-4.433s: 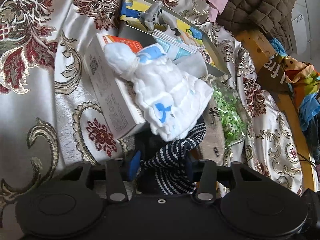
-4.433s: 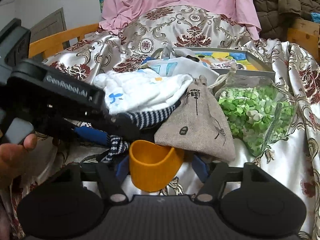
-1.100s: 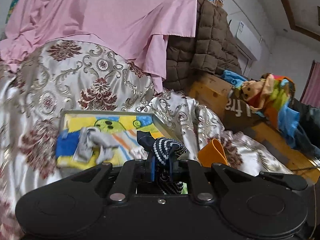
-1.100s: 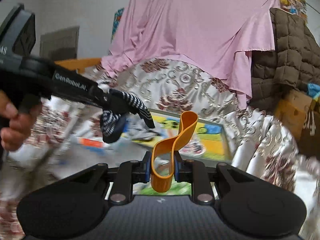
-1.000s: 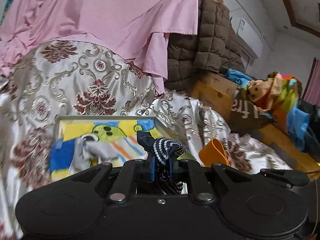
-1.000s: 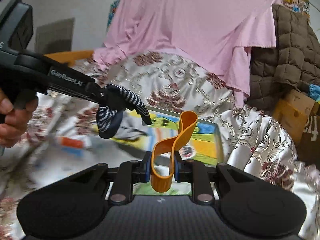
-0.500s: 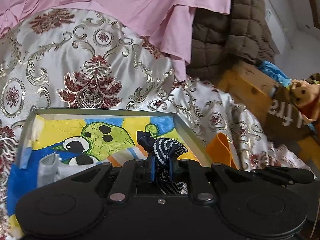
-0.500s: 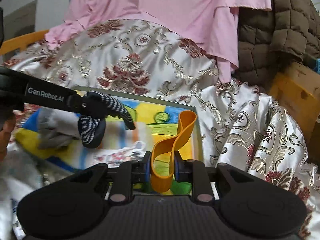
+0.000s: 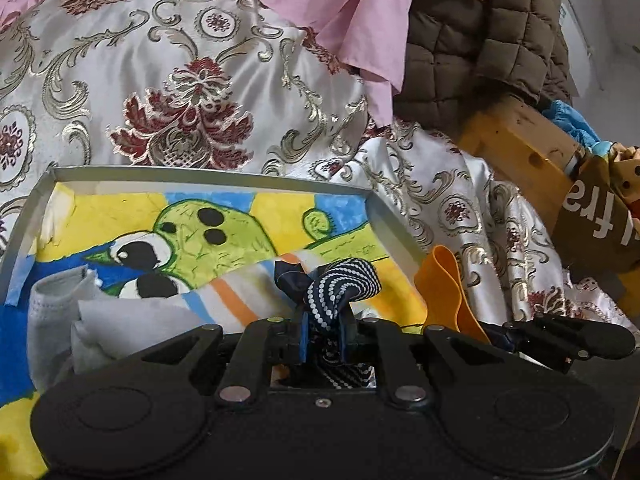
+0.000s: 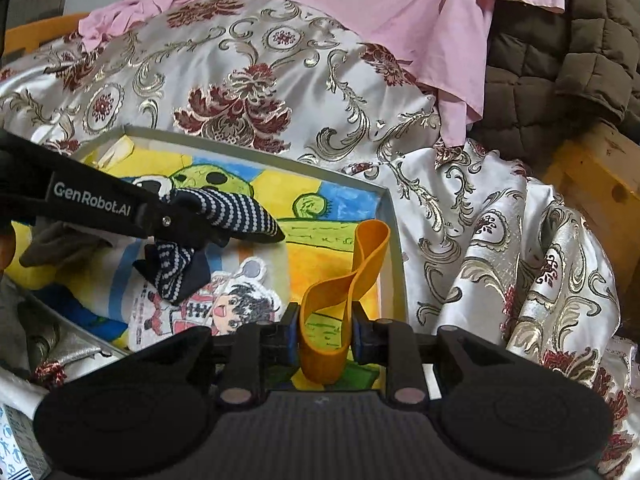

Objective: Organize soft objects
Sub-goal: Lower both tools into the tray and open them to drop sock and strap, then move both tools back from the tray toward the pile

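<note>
A shallow grey tray (image 9: 200, 172) (image 10: 256, 152) with a bright yellow, green and blue picture inside lies on the brocade cover. My left gripper (image 9: 323, 328) (image 10: 188, 224) hangs over the tray's middle, shut on a dark blue white-dotted sock (image 9: 344, 280) (image 10: 236, 210) whose ends droop from the pads. My right gripper (image 10: 325, 332) is above the tray's right end with an orange rubber band (image 10: 360, 264) (image 9: 444, 280) between its pads. Its jaws are opening and the band's loop still touches both pads. A grey cloth (image 9: 60, 312) (image 10: 60, 244) lies in the tray's left part.
A cartoon card (image 10: 224, 304) lies in the tray near me. Silver and red brocade fabric (image 9: 180, 92) rises behind it, under a pink sheet (image 10: 360, 8). A brown quilted jacket (image 9: 480, 40) and a wooden bed frame (image 9: 520, 148) stand at the right, with colourful clothes (image 9: 592, 208) beyond.
Both grippers have come forward and down over the tray, which now fills the lower view. The orange band's loop has spread wider between the right pads. The sock remains pinched.
</note>
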{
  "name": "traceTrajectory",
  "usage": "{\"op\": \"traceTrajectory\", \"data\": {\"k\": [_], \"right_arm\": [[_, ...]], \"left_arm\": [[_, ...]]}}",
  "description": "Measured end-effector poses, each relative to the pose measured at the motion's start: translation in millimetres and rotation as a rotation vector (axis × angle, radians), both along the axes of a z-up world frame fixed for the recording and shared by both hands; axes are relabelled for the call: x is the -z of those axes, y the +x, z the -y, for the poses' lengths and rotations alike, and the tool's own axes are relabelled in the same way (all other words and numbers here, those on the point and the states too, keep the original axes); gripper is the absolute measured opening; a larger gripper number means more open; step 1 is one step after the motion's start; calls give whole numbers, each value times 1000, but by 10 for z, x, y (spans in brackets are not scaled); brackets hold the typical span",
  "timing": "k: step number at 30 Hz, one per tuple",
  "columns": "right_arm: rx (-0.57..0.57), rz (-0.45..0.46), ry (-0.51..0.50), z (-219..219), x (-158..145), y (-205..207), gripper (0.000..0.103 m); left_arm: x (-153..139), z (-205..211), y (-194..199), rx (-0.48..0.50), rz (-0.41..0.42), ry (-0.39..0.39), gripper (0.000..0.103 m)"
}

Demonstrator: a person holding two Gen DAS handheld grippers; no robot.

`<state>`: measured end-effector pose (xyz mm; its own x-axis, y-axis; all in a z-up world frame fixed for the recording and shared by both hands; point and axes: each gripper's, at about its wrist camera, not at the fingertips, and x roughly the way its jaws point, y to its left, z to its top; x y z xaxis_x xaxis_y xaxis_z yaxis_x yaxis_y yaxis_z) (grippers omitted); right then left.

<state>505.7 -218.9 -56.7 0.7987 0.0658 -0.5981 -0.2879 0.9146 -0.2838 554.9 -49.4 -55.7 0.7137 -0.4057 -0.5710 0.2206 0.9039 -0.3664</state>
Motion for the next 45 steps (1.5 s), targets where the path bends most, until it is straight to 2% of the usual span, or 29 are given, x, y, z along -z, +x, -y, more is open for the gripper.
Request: {"op": "traceTrajectory", "data": {"k": [5, 11, 16, 28, 32, 34, 41, 45], "right_arm": [[4, -6, 3, -34, 7, -3, 31], [5, -8, 7, -29, -10, -4, 35], [0, -7, 13, -7, -36, -33, 46], [16, 37, 28, 23, -261, -233, 68], [22, 76, 68, 71, -455, -375, 79], [27, 100, 78, 93, -571, -460, 86], [48, 165, 104, 125, -988, -774, 98], [69, 192, 128, 109, -1220, -1002, 102]], "left_arm": [[0, -48, 7, -8, -28, -7, 15], [-7, -35, -7, -13, -46, 30, 19], [-40, -47, -29, -13, -52, 41, 22], [-269, -169, -198, -54, -50, 50, 52], [-396, -215, -330, -69, -28, 52, 65], [-480, -248, -405, -79, -17, 52, 68], [-842, -358, -732, -107, 41, 60, 81], [-1058, -439, -985, -119, 80, 45, 92]]}}
